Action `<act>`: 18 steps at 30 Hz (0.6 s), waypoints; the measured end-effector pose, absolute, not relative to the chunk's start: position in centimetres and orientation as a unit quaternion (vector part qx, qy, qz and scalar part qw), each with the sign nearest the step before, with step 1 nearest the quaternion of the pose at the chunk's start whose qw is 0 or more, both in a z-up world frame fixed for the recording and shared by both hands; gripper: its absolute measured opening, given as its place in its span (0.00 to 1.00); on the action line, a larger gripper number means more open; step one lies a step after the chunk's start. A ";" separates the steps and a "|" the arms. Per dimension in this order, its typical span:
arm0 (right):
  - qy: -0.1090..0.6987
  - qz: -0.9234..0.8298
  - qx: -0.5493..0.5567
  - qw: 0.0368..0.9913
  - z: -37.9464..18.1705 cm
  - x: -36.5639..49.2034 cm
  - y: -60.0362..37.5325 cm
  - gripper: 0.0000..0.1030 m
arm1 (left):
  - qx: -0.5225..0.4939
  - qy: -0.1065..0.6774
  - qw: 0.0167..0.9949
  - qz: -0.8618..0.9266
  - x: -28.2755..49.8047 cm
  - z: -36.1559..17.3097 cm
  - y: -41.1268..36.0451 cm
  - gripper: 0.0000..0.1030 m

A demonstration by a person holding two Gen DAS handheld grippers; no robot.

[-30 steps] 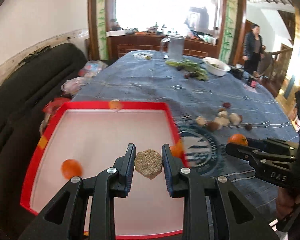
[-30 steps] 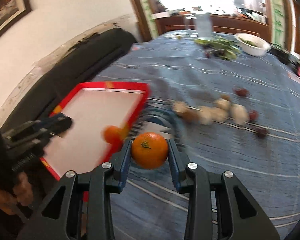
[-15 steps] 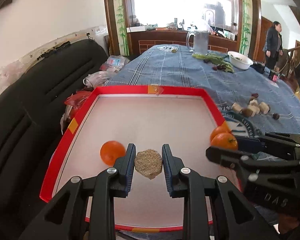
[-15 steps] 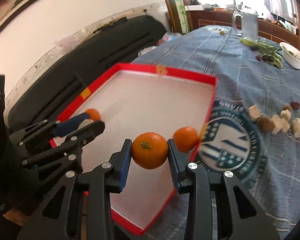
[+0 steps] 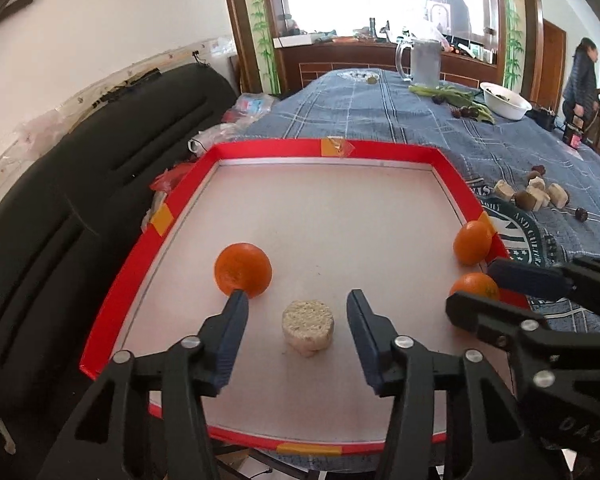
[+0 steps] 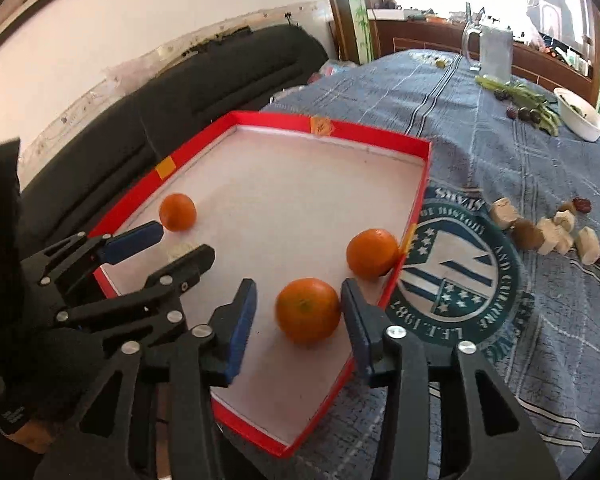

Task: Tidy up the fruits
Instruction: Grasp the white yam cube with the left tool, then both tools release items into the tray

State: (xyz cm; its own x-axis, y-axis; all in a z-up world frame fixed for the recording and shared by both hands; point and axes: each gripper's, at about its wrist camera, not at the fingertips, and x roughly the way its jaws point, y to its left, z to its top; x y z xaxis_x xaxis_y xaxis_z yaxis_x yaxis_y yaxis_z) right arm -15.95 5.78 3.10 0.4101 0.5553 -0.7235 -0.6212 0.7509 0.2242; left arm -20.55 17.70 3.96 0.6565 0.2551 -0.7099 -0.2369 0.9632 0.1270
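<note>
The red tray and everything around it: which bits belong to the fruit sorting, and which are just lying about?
Part of the job:
red tray
three oranges
round beige cake
pale chunks and dark fruits on the cloth
left gripper
right gripper

Lying about:
glass jug
white bowl
greens
black sofa

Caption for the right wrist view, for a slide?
Open right gripper straddles an orange in the red tray.

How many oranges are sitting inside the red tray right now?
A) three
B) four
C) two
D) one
A: the red tray holds three oranges: one near its left wall, one against its right wall, and one between the open fingers of the right gripper.
</note>
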 end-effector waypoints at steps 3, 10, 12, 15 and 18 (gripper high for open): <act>0.400 0.349 -0.028 0.847 4.0 -16.4 4.9 0.48 | 0.015 0.384 0.913 0.138 -21.2 4.5 17.4 0.57; 0.384 0.341 0.000 0.858 5.0 -17.5 2.1 0.52 | 0.031 0.371 0.917 0.147 -22.8 5.7 16.4 0.66; 0.383 0.340 0.008 0.859 5.1 -17.6 1.4 0.52 | 0.036 0.368 0.917 0.148 -22.9 5.9 16.1 0.68; 0.378 0.336 0.019 0.862 5.1 -17.7 0.0 0.53 | 0.045 0.367 0.917 0.149 -23.2 6.2 15.3 0.73; 0.372 0.329 0.027 0.868 5.2 -17.8 -2.0 0.53 | 0.055 0.371 0.915 0.146 -23.3 6.2 14.3 0.78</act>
